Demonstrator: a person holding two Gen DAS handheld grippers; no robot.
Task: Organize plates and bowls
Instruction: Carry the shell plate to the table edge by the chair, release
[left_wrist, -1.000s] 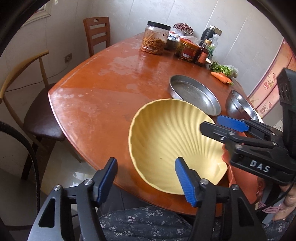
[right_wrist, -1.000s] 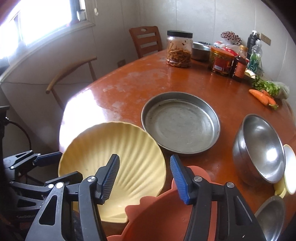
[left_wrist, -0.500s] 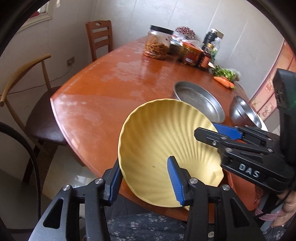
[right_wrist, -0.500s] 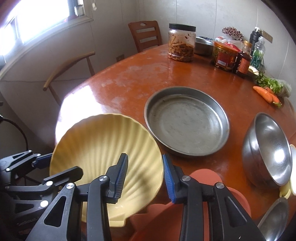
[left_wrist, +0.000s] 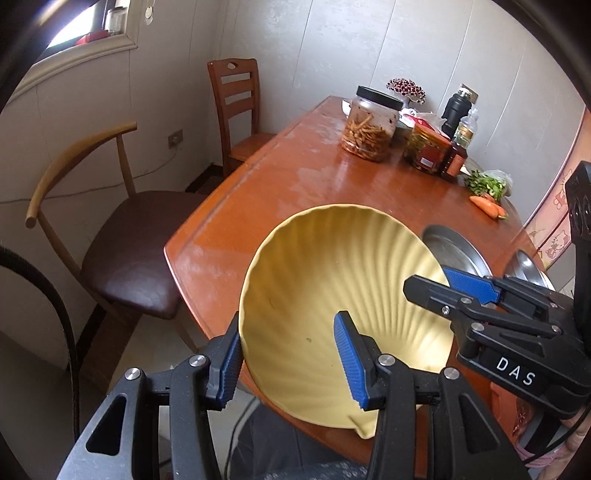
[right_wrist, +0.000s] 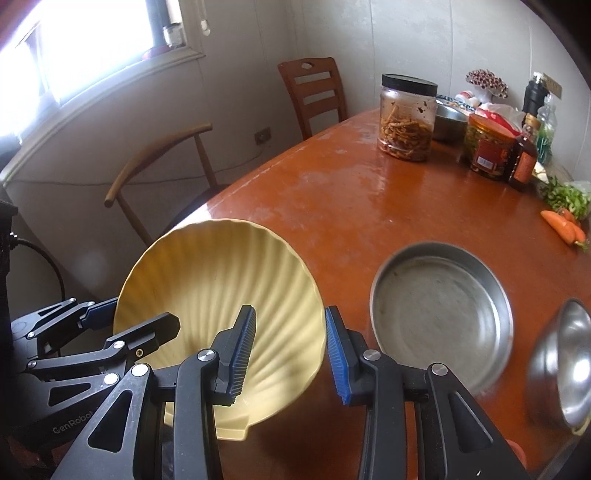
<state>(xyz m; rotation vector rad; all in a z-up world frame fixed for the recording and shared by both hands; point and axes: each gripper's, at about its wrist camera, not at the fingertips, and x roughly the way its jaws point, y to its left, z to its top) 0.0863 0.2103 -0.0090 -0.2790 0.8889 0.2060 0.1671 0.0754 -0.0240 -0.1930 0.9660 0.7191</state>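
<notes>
A: Where is the yellow shell-shaped ribbed plastic bowl (left_wrist: 332, 295)?

B: It is lifted and tilted over the near edge of the round reddish-brown wooden desk (right_wrist: 351, 192). Both tools hold it by the rim.

A: How do the tools stand?

B: The left tool (left_wrist: 291, 363) is closed on the left rim. The right tool (right_wrist: 290, 356) is closed on the right rim, one pad inside and one outside.

A: And around it?

B: To the right lies a shallow round steel pan (right_wrist: 441, 317). Further right is a steel bowl (right_wrist: 565, 358). Far on the desk stands a clear jar with black lid (right_wrist: 406, 118).
</notes>
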